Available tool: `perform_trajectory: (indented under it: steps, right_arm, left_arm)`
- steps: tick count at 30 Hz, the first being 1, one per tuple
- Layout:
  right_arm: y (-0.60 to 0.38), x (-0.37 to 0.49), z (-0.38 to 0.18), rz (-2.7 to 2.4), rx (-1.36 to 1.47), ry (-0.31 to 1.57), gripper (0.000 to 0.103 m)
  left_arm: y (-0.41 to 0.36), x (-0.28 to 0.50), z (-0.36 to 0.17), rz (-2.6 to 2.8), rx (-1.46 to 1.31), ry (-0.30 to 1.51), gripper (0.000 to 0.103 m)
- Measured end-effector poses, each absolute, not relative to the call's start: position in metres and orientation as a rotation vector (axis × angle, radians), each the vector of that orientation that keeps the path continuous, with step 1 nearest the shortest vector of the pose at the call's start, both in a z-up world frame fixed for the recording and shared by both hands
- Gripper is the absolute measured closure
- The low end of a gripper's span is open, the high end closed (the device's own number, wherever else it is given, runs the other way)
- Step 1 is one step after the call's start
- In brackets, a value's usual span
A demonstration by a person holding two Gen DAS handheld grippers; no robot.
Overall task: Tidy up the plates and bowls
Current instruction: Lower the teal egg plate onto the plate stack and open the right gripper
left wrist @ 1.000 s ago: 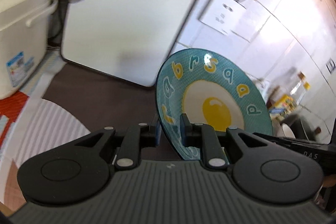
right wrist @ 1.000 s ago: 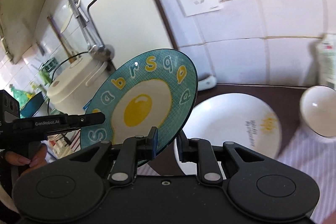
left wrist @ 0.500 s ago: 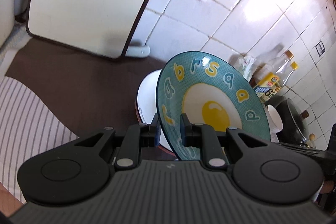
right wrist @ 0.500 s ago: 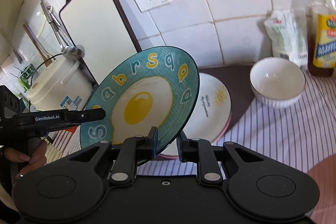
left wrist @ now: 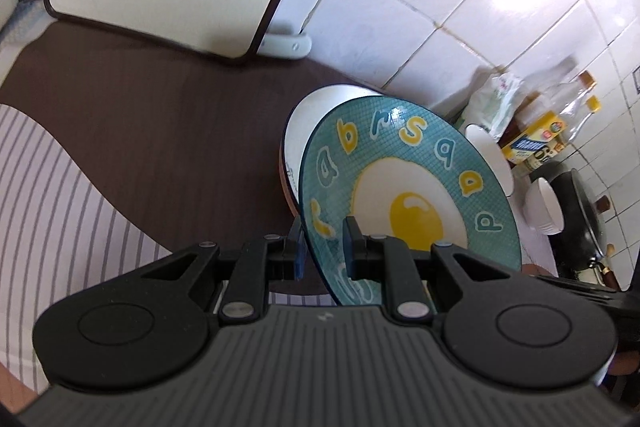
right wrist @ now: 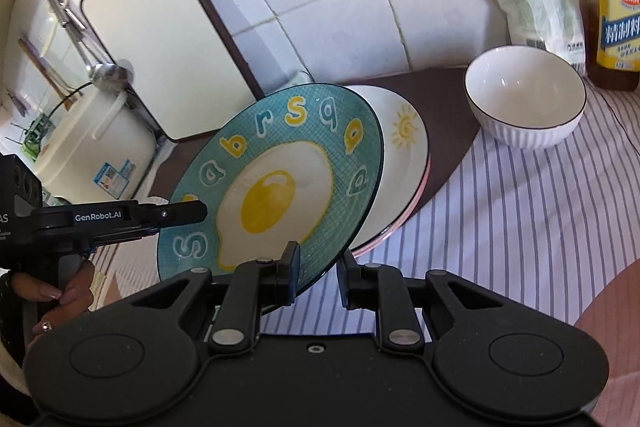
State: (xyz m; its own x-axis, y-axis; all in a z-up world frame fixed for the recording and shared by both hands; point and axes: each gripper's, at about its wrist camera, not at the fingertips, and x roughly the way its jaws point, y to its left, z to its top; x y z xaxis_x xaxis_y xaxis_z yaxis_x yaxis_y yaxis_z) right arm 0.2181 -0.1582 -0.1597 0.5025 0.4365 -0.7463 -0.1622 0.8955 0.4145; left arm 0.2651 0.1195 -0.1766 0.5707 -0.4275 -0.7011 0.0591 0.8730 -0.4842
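Both grippers are clamped on the teal egg plate (right wrist: pixel 276 183): my right gripper (right wrist: pixel 318 269) pinches the near rim, my left gripper (left wrist: pixel 322 247) the opposite edge (two grips so a wide, slick plate can't pivot in the jaws). Jaws are nearly closed, just rim thickness between the pads. I'm holding it tilted over the white sun plate (right wrist: pixel 404 143) on the brown mat (left wrist: pixel 160 131), far edge lowest, so it can slide onto that stack. White bowl (right wrist: pixel 524 99) sits apart on the striped cloth (right wrist: pixel 520 227), untouched.
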Motion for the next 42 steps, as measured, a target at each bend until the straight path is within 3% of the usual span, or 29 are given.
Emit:
perform_trajectory:
  steps: [21,28,42]
  right_arm:
    - [-0.148,0.256,-0.175,0.274,0.290,1.106,0.076]
    - [-0.129,0.261,-0.171,0.236,0.105,1.093,0.069]
    - [-0.121,0.262,-0.181,0.189,-0.120,0.997,0.066]
  left_arm:
    - [0.093,0.297,-0.184,-0.223,-0.282,1.059,0.085]
    - [0.097,0.301,-0.187,-0.232,-0.345,1.114,0.085]
    - [0.071,0.294,-0.184,-0.136,-0.325,1.143,0.086]
